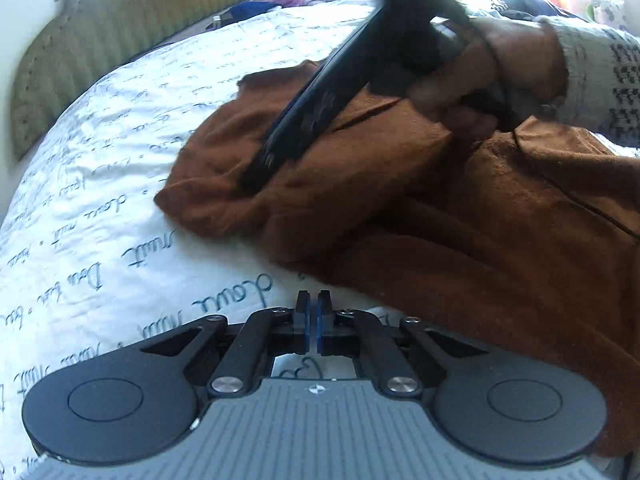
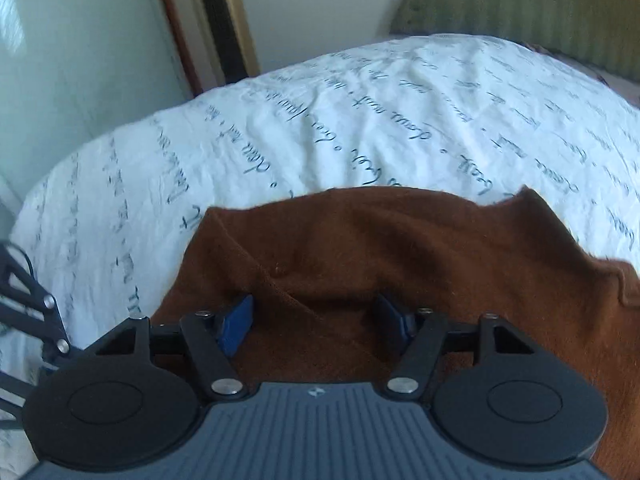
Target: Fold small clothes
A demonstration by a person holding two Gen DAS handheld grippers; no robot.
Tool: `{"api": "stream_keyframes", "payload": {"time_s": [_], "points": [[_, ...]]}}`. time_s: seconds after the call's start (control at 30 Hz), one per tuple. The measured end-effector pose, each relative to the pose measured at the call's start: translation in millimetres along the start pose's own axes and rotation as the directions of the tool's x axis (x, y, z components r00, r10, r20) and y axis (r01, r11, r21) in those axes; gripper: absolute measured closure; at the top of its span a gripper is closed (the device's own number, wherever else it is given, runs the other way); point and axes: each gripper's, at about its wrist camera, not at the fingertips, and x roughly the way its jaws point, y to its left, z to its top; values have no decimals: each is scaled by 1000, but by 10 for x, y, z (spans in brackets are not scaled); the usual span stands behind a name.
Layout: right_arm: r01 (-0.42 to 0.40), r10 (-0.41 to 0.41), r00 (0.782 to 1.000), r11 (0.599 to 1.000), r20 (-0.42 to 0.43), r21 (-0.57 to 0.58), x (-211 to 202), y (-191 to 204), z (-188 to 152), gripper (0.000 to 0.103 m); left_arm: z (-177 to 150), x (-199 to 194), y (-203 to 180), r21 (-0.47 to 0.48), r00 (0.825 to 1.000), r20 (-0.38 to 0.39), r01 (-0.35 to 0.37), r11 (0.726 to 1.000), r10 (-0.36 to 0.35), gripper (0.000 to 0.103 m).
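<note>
Headboard: the green ribbed headboard (image 1: 120,28) stands at the far left of the left wrist view, behind the bed and well apart from the work.

Bedspread: the white bedspread with script lettering (image 1: 100,184) is your working surface; it lies bare to the left of the garment and beyond its far edge.

Left gripper: your left gripper (image 1: 313,312) sits low over the bedspread, just beside the near hem. Its blue-padded tips are pressed together with no cloth between them that can be seen.

Garment: the brown fleece garment (image 1: 440,248) lies spread on the bedspread to the right of your left gripper. Its left end is bunched into a soft lobe, and a seam or opening runs across the upper part. From the right wrist view its far edge makes an uneven line with a raised peak at the right.

Right gripper: your right gripper (image 2: 316,320) hangs over the garment with its tips set wide apart, straddling a diagonal crease in the fleece and gripping nothing. In the left wrist view it slants down onto the bunched lobe, with your right hand (image 1: 516,64) around its handle.

Step in hand: judged as early, arranging or smoothing before a fold; no finished fold shows.

Next move calls for: closing the spread tips on a single edge or the crease, and opening your left gripper to pinch the near hem, so both ends lift together.
</note>
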Motion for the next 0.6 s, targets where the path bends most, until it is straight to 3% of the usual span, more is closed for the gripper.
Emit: {"api": "stream_keyframes", "payload": {"time_s": [0.1, 0.17, 0.23, 0.3, 0.37, 0.47, 0.5, 0.53, 0.6], "points": [[-33, 22, 990, 996, 140, 80, -611, -181, -179, 34, 127, -280, 200, -107, 995, 89, -28, 994, 38, 96], [-32, 6, 982, 990, 190, 136, -1066, -349, -454, 32, 297, -408, 297, -178, 989, 142, -24, 984, 50, 83], [72, -111, 972, 980, 208, 187, -1410, -480, -793, 32, 470, -430, 311, -211, 980, 198, 37, 977, 6, 61], [137, -183, 965, 962, 186, 234, -1583, -593, -1091, 32, 649, -272, 249, -234, 973, 221, 126, 964, -73, 47], [199, -244, 956, 947, 165, 251, -1692, -688, -1343, 32, 744, -22, 111, -216, 980, 182, 125, 968, -85, 45], [318, -347, 933, 919, 95, 235, -1702, -822, -1597, 36, 688, 438, -5, -220, 998, 35, 55, 974, -48, 48], [383, -406, 911, 898, 71, 218, -1684, -910, -1663, 36, 592, 533, 5, -228, 1000, 17, 26, 973, -23, 47], [406, -431, 899, 888, 79, 215, -1731, -1043, -1760, 36, 505, 516, 4, -224, 999, 50, 26, 974, -15, 46], [380, -414, 905, 892, 104, 244, -1805, -1266, -1845, 37, 455, 483, 20, -244, 999, 51, 9, 970, 4, 46]]}}
